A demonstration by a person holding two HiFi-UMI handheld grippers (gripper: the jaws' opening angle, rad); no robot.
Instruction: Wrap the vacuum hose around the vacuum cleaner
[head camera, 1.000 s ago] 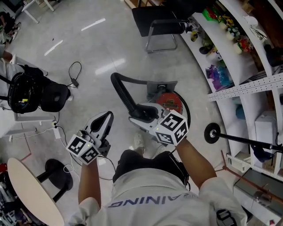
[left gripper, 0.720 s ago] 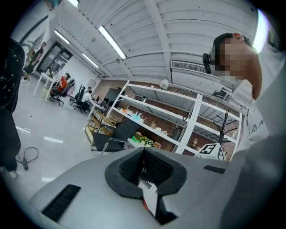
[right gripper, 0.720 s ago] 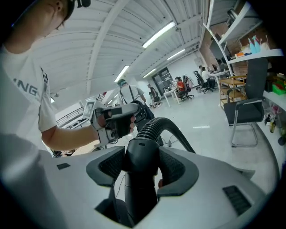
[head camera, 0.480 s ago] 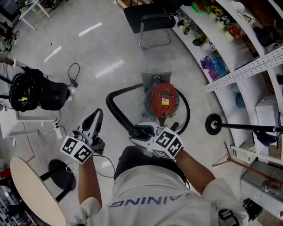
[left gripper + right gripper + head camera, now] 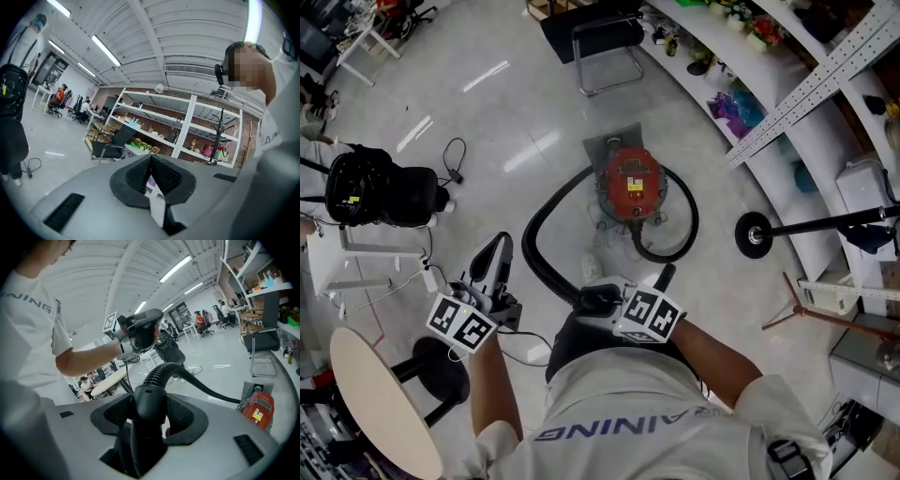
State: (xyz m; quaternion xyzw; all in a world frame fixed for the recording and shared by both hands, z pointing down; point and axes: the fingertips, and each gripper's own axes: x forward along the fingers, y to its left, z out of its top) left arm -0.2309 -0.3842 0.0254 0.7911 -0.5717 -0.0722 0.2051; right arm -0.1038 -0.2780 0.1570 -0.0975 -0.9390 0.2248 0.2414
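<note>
black vacuum hose (image 5: 529,242) pinched in right gripper (image 5: 592,301) jaws, left gripper (image 5: 495,255) jaws pressed together; loop it snug round vacuum cleaner (image 5: 630,183), 12 o'clock.

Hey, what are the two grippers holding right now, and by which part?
The right gripper is shut on the vacuum hose, at the smooth rigid cuff ending its ribbed part. The left gripper is shut, empty.

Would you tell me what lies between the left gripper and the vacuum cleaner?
The hose curves across the floor there, as the head view shows.
</note>
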